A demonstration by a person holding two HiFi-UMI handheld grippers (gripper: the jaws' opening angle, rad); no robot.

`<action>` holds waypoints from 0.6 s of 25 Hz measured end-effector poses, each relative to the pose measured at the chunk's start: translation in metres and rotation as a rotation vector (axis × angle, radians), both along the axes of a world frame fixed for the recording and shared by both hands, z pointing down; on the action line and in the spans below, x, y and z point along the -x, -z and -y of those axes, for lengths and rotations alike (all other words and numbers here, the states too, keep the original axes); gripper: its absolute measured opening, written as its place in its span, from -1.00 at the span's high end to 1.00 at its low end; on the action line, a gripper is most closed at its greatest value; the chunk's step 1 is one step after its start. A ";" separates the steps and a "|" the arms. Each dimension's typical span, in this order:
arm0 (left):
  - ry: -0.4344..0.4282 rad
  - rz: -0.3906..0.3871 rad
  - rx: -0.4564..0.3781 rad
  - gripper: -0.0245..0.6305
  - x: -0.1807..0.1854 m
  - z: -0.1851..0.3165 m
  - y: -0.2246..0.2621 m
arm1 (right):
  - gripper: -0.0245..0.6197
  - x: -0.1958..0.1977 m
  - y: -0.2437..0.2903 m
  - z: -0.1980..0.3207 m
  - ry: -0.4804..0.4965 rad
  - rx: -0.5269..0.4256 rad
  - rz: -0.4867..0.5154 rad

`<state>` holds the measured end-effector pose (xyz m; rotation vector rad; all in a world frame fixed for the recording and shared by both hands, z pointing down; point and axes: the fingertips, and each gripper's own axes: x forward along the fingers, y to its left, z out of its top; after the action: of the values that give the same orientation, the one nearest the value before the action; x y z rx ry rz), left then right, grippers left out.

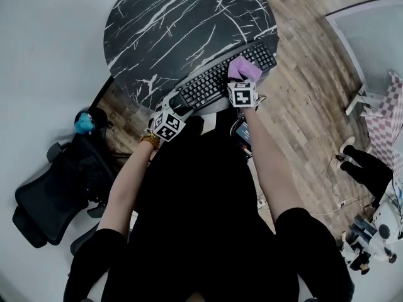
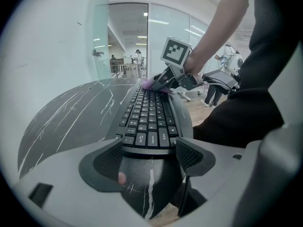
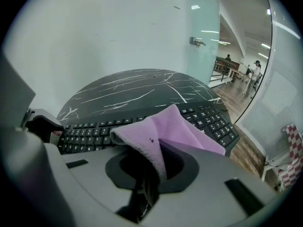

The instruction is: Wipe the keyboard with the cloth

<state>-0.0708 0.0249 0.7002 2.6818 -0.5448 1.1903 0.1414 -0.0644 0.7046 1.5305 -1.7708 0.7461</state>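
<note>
A black keyboard [image 1: 217, 80] [image 2: 147, 122] [image 3: 94, 131] lies along the near edge of a round black marble table [image 1: 176, 24] [image 2: 71, 112]. My right gripper [image 1: 242, 79] [image 3: 151, 167] is shut on a folded purple cloth [image 1: 244, 68] [image 3: 165, 131] [image 2: 147, 83]. The cloth rests on the keys toward the keyboard's right end. My left gripper [image 1: 178, 109] [image 2: 147, 152] is at the keyboard's left end. Its jaws are spread apart, with their tips right at the short edge of the keyboard and bare tabletop between them.
A black office chair [image 1: 56, 194] stands on the left beside the person's body. Wooden floor [image 1: 315, 106] runs along the right, with a checkered chair [image 1: 387, 118] and a white robot [image 1: 384, 225] farther off. Glass walls lie beyond the table.
</note>
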 end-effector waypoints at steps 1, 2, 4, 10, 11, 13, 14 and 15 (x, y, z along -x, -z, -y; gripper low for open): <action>0.000 0.000 -0.001 -0.11 0.000 0.000 0.000 | 0.74 0.003 -0.001 -0.001 0.009 0.004 0.002; -0.001 -0.001 -0.002 -0.11 0.000 0.001 0.000 | 0.74 0.005 -0.001 -0.001 0.010 0.007 0.006; -0.001 -0.001 -0.004 -0.10 0.001 0.001 0.000 | 0.74 0.007 -0.001 -0.002 -0.001 0.012 0.013; -0.003 -0.008 -0.003 -0.10 0.000 0.001 0.000 | 0.74 0.013 0.000 -0.004 -0.013 0.008 0.036; -0.003 -0.007 -0.003 -0.11 0.000 0.001 0.000 | 0.74 0.016 0.000 -0.004 -0.017 0.006 0.043; -0.003 -0.008 0.000 -0.11 0.001 0.001 -0.001 | 0.74 0.022 0.000 -0.007 -0.026 0.006 0.043; -0.002 -0.009 0.001 -0.10 0.000 0.001 -0.001 | 0.74 0.024 0.000 -0.008 -0.025 0.006 0.037; -0.002 -0.010 0.001 -0.10 0.000 0.001 -0.001 | 0.74 0.026 0.001 -0.008 -0.022 0.005 0.035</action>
<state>-0.0710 0.0237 0.7008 2.6863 -0.5409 1.1772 0.1159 -0.0561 0.7037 1.5444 -1.7788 0.7929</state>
